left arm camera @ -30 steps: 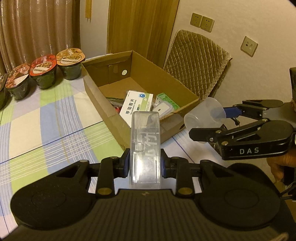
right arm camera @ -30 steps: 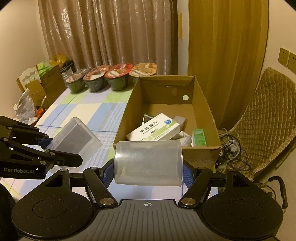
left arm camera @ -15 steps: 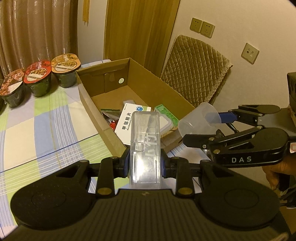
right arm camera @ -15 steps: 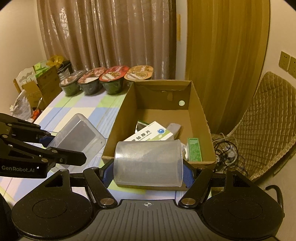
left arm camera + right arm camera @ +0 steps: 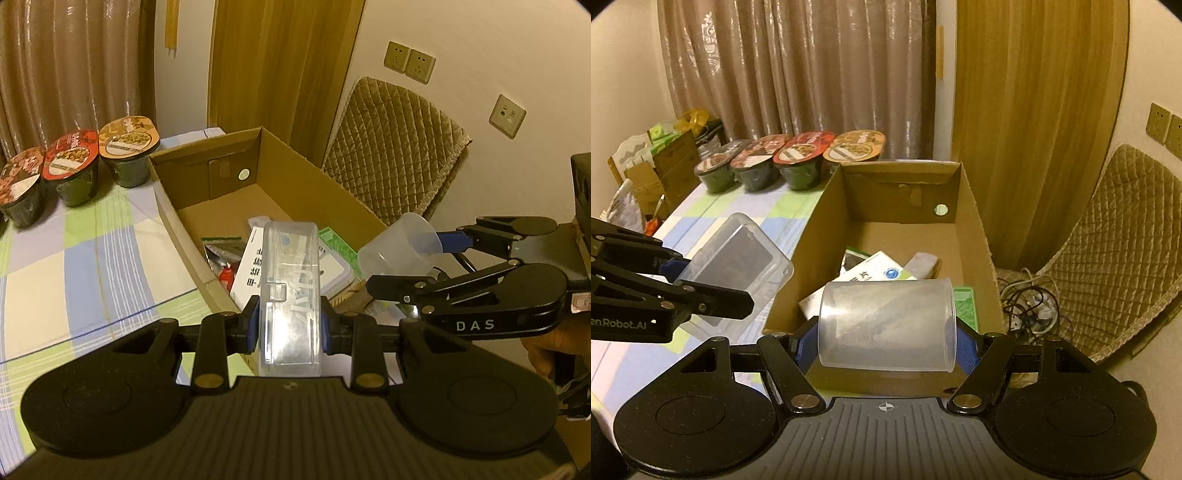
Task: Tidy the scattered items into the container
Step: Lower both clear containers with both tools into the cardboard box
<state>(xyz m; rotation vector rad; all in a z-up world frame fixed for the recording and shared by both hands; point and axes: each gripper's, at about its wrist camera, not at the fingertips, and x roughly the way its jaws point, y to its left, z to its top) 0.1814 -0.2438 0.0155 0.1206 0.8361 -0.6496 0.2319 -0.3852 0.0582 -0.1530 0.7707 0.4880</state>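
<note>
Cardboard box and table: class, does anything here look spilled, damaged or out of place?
Nothing stands out. The cardboard box sits upright on the table with packets inside; the left gripper holds a clear case, the right gripper a plastic cup.

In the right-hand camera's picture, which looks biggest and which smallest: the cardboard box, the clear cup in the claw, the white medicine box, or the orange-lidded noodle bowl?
As they look in the right wrist view:
1. cardboard box
2. clear cup, though it is nearest the lens, which inflates it
3. and 4. white medicine box, partly hidden by the cup, and orange-lidded noodle bowl, farther back: too alike to rank.
</note>
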